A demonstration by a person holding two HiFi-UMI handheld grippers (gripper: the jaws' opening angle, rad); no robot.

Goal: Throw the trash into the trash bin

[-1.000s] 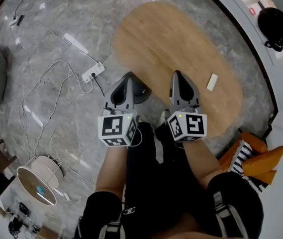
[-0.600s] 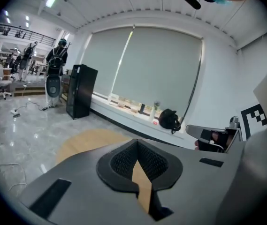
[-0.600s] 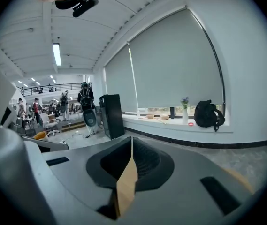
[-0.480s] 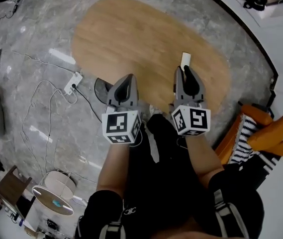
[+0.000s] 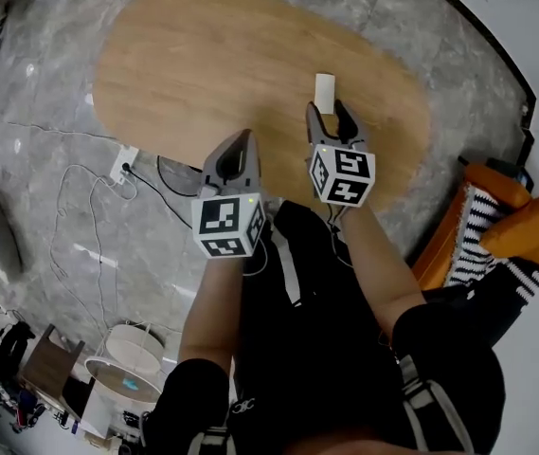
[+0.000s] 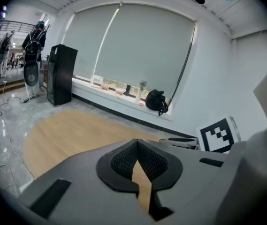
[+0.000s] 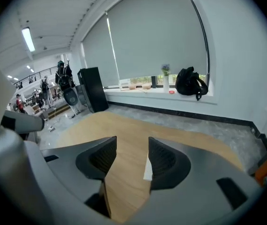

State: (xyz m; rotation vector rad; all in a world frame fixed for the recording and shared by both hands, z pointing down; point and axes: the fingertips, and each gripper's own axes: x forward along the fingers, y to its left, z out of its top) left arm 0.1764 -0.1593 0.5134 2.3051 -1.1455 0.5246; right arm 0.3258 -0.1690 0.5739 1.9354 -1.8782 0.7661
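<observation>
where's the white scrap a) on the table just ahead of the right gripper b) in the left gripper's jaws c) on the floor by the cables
a: the white scrap lies on the table just beyond the right gripper, whose empty jaws have just been opening.

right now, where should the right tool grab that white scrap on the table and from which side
Probably across the narrow width of the white scrap, at its near end, coming steeply down from the person's side with the right tool. It lies flat on the table, lengthwise to the jaws, which have just been opening with nothing between them.
</observation>
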